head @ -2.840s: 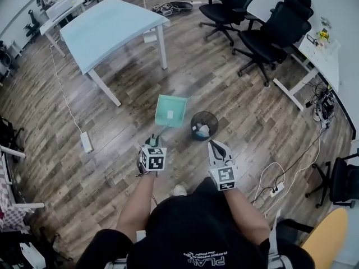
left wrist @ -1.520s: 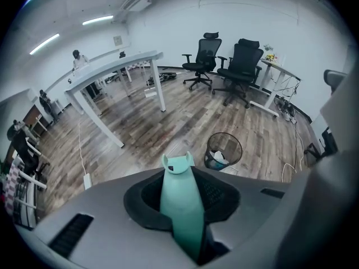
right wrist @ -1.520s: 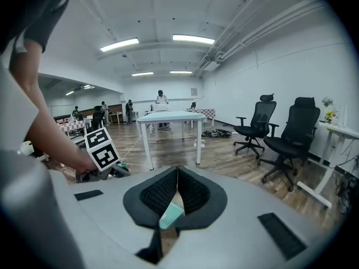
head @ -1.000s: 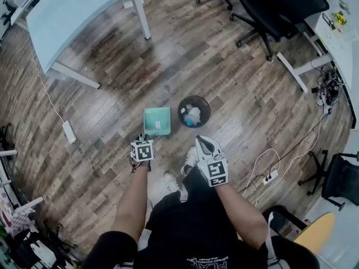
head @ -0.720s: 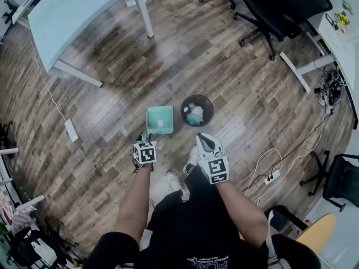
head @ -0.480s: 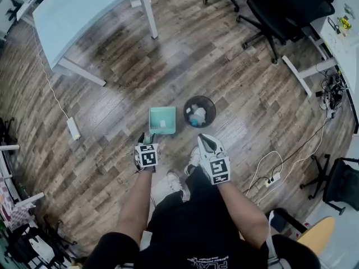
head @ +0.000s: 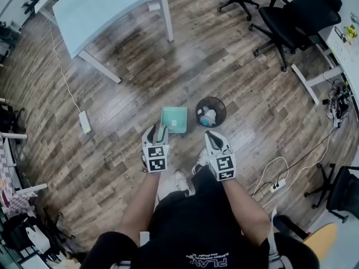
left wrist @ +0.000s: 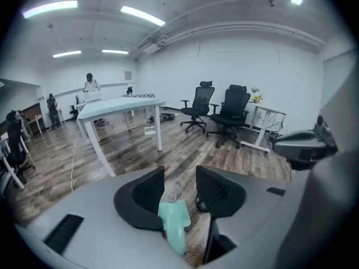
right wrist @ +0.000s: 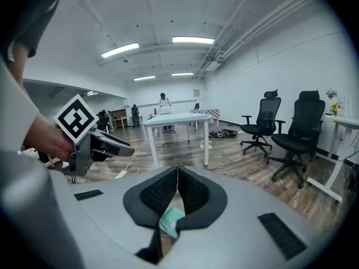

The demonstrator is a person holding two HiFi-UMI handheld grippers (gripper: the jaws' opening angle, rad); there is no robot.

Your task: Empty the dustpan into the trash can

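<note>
The teal dustpan (head: 174, 119) lies flat on the wood floor just left of the black mesh trash can (head: 211, 111), which holds some rubbish. My left gripper (head: 156, 132) hangs above the pan's near end. Its jaws stand apart and are closing a little. In the left gripper view the teal handle (left wrist: 175, 226) shows low in the gap of the left gripper (left wrist: 180, 184), with no pad pressing on it. My right gripper (head: 216, 140) is shut and holds nothing. In the right gripper view a bit of the dustpan (right wrist: 171, 220) shows under the right gripper (right wrist: 177, 189).
A pale blue table (head: 106, 7) stands at the far left, with black office chairs (head: 297, 21) at the far right. A power strip (head: 85, 122) with its cord lies on the left, cables (head: 275, 186) on the right. The person's shoe (head: 180, 179) is just behind the grippers.
The left gripper has opened, let go of the dustpan handle and risen. The dustpan stays on the floor beside the can. The right gripper has shifted slightly.
</note>
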